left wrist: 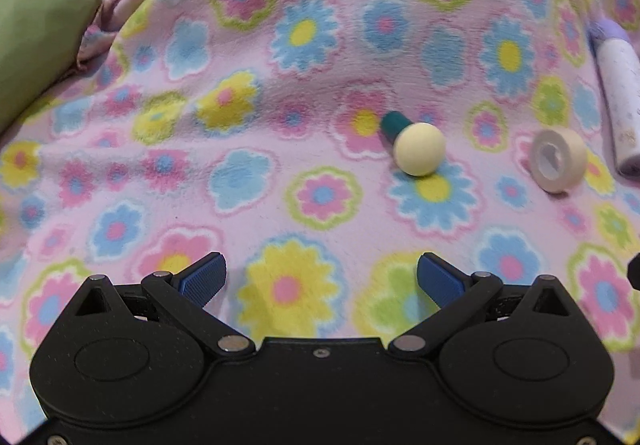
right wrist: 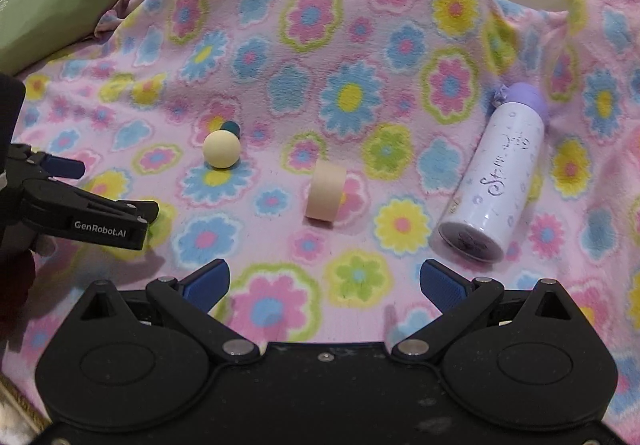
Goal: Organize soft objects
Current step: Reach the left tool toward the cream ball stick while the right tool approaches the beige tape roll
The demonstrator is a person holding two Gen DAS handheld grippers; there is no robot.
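Blanket: pink flower-print fleece blanket [right wrist: 360, 45], fuzzy, matt cloth.
Pillow: green cloth pillow [right wrist: 44, 9], smooth weave, matt.
Ball: cream round ball [right wrist: 221, 149], smooth, matt.
Tape: beige tape roll [right wrist: 325, 195], papery, matt.
Bottle: white cylindrical bottle with lilac cap [right wrist: 492, 181], smooth, faintly glossy.
Gripper bodies: black plastic, finely speckled, matt; blue finger pads [left wrist: 204, 277], ribbed.

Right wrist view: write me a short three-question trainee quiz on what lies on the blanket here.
1. True or false: the tape roll touches the white bottle.
2. Which lies nearest the left tongs? A) cream ball B) tape roll C) white bottle
3. Fill in: the bottle's cap is ____.

Key: 1 false, they lie apart on the floral blanket; 2 A; 3 purple. Both the left and right tongs are open and empty.
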